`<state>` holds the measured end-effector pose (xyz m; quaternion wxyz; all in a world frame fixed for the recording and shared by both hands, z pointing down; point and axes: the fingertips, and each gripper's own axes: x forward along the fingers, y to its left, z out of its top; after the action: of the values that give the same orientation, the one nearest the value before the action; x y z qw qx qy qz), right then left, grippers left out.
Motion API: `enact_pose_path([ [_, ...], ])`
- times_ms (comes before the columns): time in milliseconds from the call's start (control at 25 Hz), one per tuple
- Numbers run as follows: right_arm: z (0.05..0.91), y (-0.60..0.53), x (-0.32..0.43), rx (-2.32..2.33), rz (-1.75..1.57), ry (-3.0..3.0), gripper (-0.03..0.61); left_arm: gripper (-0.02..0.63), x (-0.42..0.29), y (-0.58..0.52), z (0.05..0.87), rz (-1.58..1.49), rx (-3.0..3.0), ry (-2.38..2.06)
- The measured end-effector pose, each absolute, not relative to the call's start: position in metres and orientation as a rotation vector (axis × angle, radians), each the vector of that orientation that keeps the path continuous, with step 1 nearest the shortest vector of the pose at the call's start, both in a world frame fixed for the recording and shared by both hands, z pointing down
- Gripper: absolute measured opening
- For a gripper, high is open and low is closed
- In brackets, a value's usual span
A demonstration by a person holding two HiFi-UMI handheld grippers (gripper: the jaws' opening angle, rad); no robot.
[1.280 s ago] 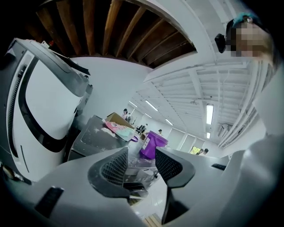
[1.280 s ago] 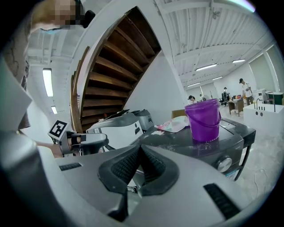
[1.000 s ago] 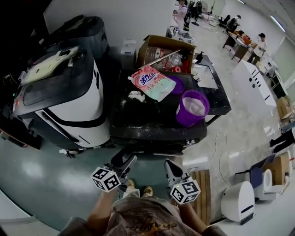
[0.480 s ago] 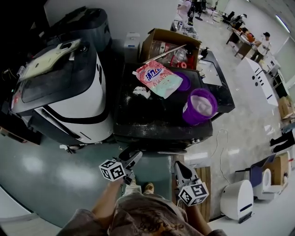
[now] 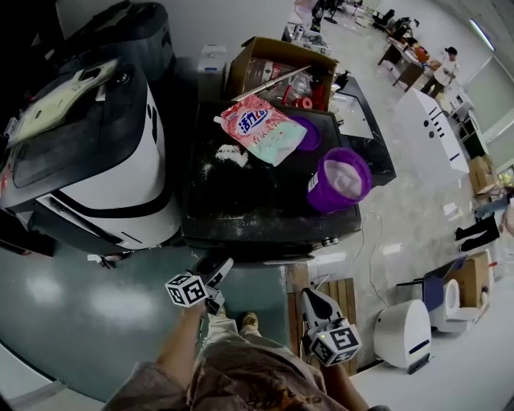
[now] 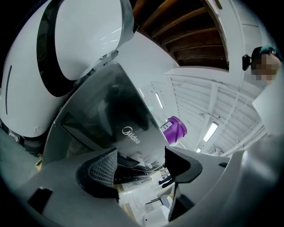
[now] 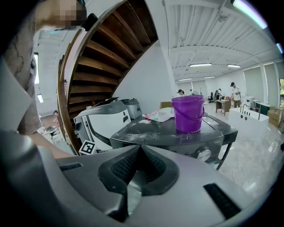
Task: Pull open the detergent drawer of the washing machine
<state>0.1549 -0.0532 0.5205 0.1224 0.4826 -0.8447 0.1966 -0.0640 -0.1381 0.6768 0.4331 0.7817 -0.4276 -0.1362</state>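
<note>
Looked like an open-plan test lab: appliances parked on a glossy floor, people at desks in back, strip lights overhead (wooden staircase too).

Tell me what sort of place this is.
Probably an open workshop or test hall, not a home laundry: the washing machine stands on bare floor beside a white appliance, with desks and people behind.

Glossy green floor lies under me, pale tiles toward three o'clock, white wall at twelve, wooden stairs overhead.
</note>
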Motion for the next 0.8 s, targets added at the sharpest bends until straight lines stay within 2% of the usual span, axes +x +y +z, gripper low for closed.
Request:
enact_pose_path([
  [800,0.53,-0.034,0.162,1.438,0.51,-2.309,0.003,0.331,-0.056,-0.165,0.704,-0.401,2.047,-0.903],
])
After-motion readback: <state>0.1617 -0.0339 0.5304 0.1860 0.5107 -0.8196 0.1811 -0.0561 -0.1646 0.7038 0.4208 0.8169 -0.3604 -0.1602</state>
